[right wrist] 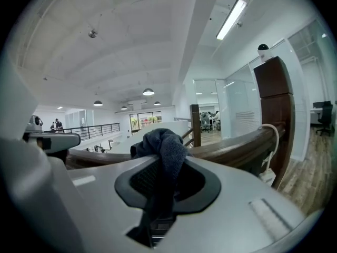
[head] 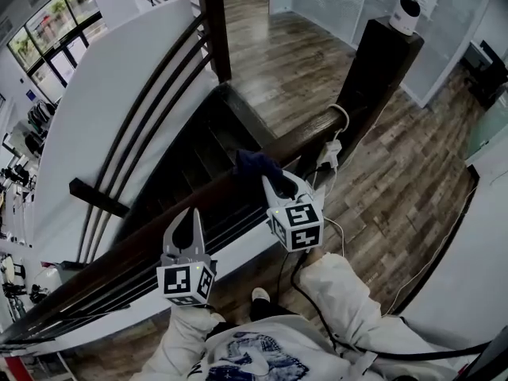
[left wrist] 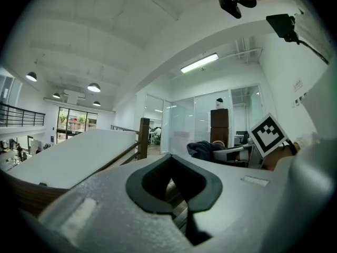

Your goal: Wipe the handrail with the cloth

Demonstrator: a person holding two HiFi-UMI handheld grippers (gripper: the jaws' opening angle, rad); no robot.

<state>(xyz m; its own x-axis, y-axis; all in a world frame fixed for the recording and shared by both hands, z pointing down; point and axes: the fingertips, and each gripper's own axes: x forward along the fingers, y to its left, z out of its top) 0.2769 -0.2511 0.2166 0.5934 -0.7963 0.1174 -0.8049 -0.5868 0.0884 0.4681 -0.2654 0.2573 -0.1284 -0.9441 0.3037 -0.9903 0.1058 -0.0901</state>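
The dark blue cloth [head: 255, 165] is seen in the head view bunched on top of the wooden handrail [head: 127, 254], close to the dark newel post [head: 381, 62]. It is pinched there by the right gripper [head: 279, 184]. The grip itself is shown only in the right gripper view, where the fabric is clamped between the jaws and hangs down through them. The left gripper [head: 190, 213] is held at the rail lower down, well apart from the cloth. In its own view the jaws are pressed together at the tips with nothing between them. The staircase [head: 190, 145] beneath the rail is shown in the head view alone.
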